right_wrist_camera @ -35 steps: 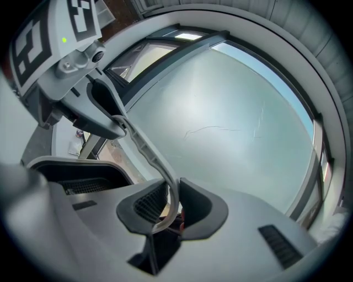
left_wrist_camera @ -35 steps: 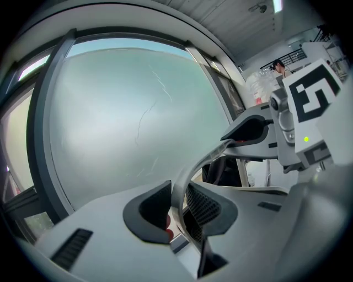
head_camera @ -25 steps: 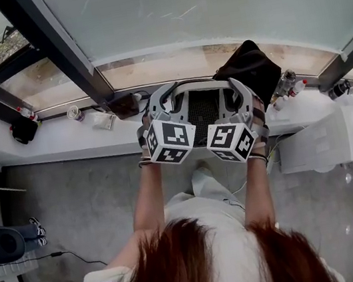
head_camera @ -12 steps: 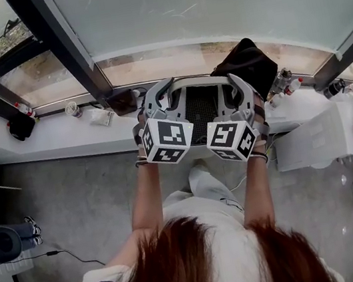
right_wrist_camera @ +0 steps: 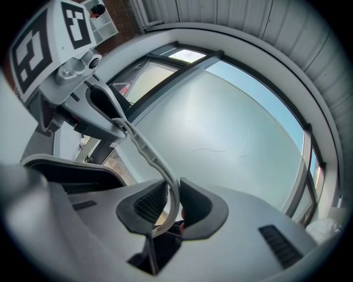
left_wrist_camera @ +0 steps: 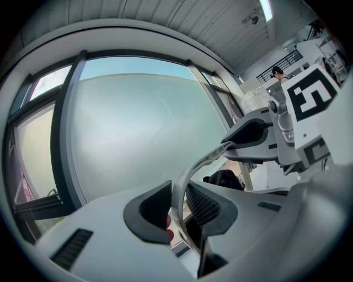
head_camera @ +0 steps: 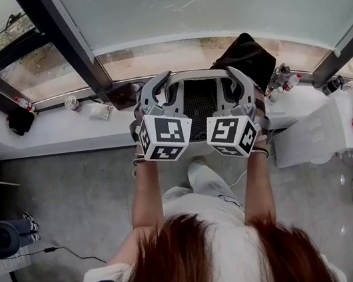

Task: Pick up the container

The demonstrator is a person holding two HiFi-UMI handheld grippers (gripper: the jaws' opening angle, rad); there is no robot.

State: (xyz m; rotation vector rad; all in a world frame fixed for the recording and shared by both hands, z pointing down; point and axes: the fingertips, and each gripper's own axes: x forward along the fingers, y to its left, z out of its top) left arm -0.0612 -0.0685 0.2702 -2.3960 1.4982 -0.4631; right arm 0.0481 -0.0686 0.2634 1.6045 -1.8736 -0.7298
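Holding the container (head_camera: pixel 201 102) just above the windowsill (head_camera: pixel 60 132), near its front edge, I have my left gripper (left_wrist_camera: pixel 177 209) and right gripper (right_wrist_camera: pixel 174 206) each pinching its thin rim, so the pickup looks essentially done. Compared with a second ago, container and grippers sit higher and closer to the window.

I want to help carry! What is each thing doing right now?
container: held by its rim, a gripper on each side
left gripper: shut on the container's rim
right gripper: shut on the container's rim
black bag: lying on the sill, untouched
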